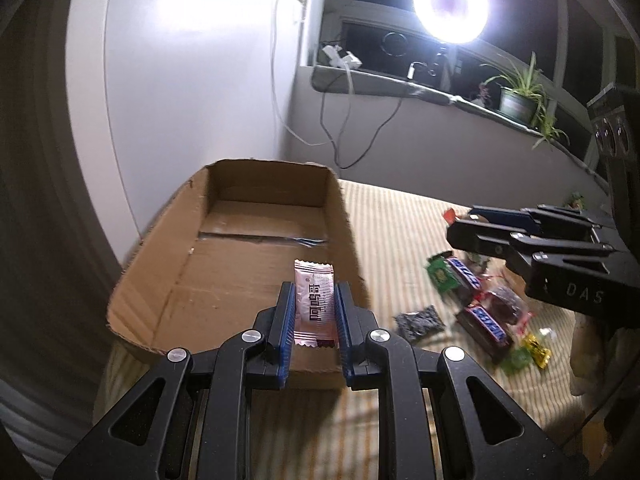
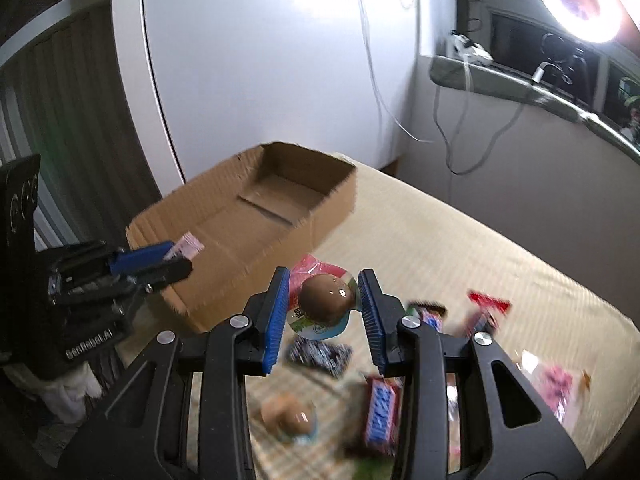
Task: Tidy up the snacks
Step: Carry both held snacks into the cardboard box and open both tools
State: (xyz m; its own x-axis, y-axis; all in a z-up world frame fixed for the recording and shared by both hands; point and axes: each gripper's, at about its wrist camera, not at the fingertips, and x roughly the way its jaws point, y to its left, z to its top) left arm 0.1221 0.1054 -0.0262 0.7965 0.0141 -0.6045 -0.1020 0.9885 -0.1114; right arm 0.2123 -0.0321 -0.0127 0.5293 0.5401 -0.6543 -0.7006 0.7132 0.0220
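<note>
Home room, striped bedcover (image 1: 400, 216), windowsill plant (image 1: 520, 100), ring light (image 1: 450, 6)

"DAS" in pale letters on side of right gripper (image 1: 464, 228) body, rest of word cut off by frame edge. "GenRobot.AI" in white on black body of left gripper (image 2: 176, 258), seen from right wrist view, slightly blurred. Dark block characters printed on pink sachet (image 1: 314, 304), not legible. White lettering on blue-and-brown candy bars (image 1: 486, 320), too blurred to read with certainty. Small print on capsule snack (image 2: 326, 300) label unreadable.
</note>
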